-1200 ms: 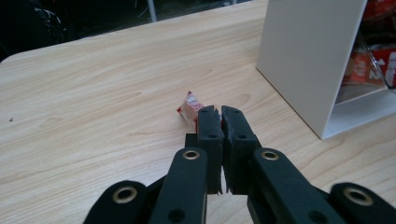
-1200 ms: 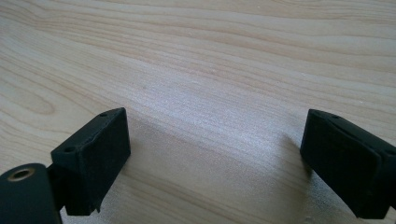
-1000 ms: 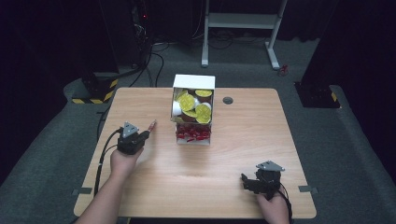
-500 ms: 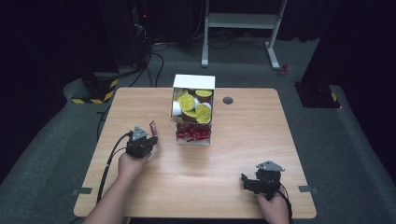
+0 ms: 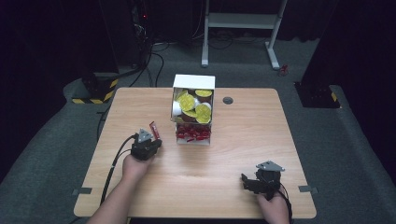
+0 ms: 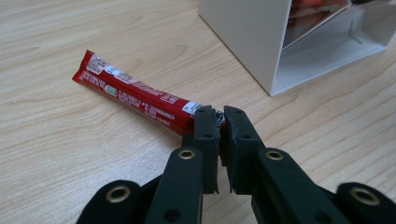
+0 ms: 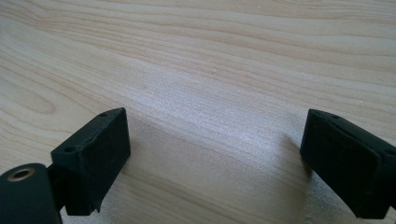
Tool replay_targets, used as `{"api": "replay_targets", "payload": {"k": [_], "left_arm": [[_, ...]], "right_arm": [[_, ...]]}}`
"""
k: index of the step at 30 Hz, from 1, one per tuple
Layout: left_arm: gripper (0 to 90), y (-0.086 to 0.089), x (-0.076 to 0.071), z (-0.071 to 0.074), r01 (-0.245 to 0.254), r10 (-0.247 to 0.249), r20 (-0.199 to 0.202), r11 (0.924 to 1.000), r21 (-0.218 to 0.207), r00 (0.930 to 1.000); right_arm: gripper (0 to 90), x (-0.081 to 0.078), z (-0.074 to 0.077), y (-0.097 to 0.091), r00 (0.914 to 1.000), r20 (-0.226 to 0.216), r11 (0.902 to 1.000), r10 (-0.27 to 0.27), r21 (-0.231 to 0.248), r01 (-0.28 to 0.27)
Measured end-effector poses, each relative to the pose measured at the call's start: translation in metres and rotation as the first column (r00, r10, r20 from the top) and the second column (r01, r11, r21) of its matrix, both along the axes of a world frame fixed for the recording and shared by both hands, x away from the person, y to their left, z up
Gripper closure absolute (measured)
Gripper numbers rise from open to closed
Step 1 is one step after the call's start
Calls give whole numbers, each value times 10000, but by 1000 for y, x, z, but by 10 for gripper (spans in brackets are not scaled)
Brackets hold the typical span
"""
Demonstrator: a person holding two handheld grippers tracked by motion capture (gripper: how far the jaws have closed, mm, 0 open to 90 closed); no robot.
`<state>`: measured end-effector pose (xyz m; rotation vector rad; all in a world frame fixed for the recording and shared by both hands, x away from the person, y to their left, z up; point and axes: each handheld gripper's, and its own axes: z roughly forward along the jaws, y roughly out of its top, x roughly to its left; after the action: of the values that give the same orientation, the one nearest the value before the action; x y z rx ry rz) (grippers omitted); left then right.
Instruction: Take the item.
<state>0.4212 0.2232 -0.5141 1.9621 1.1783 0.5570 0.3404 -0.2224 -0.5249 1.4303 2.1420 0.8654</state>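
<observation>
Red sachet (image 6: 135, 95) lies flat on the wooden table (image 5: 140, 107), left of the white dispenser box (image 5: 193, 112), with its near end pinched between the closed jaws of the left gripper (image 6: 219, 122). Box holds yellow-lidded cups (image 5: 196, 105) above and red sachets in its lower tray. Right gripper (image 7: 215, 163) rests near the table's front right edge, jaws wide apart, nothing between them.

High view overlooks the table (image 5: 224, 154); gripper views skim it closely.
</observation>
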Motion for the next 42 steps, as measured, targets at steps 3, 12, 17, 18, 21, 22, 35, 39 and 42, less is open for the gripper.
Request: {"api": "replay_targets", "payload": {"k": [3,12,17,18,21,22,35,39,42], "left_arm": [[829,-3,-1,-3,-240,239,-29,9993,-283,9997],[791,3,-5,-1,-178,184,-157,9993,332,9997],[756,10,-4,2,-492,497,-122,9981,371,9987],[752,12,-3,2,-554,561,-137,9973,492,9983],[728,18,-3,2,-723,734,-215,9962,484,9971],[721,19,-3,2,-785,797,-207,9955,525,9966],[572,29,-6,4,-1079,1083,-216,9940,205,9939],[529,34,-12,8,-1116,1113,-188,9937,-143,9936],[474,37,-19,11,-1070,1065,-283,9941,-167,9939]], "right_arm": [[84,0,0,0,10000,-17,10000,-20,19,20],[83,0,0,0,10000,-29,10000,-25,27,25],[84,0,0,0,10000,-14,10000,-21,11,21],[84,0,0,0,10000,-27,10000,-25,19,25],[84,0,0,0,10000,-30,10000,-22,27,22],[84,0,0,0,10000,-17,10000,-15,19,15],[83,0,0,0,10000,-29,10000,-22,23,22],[83,0,0,0,10000,-24,10000,-26,16,26],[83,0,0,0,10000,-25,10000,-24,18,25]]}}
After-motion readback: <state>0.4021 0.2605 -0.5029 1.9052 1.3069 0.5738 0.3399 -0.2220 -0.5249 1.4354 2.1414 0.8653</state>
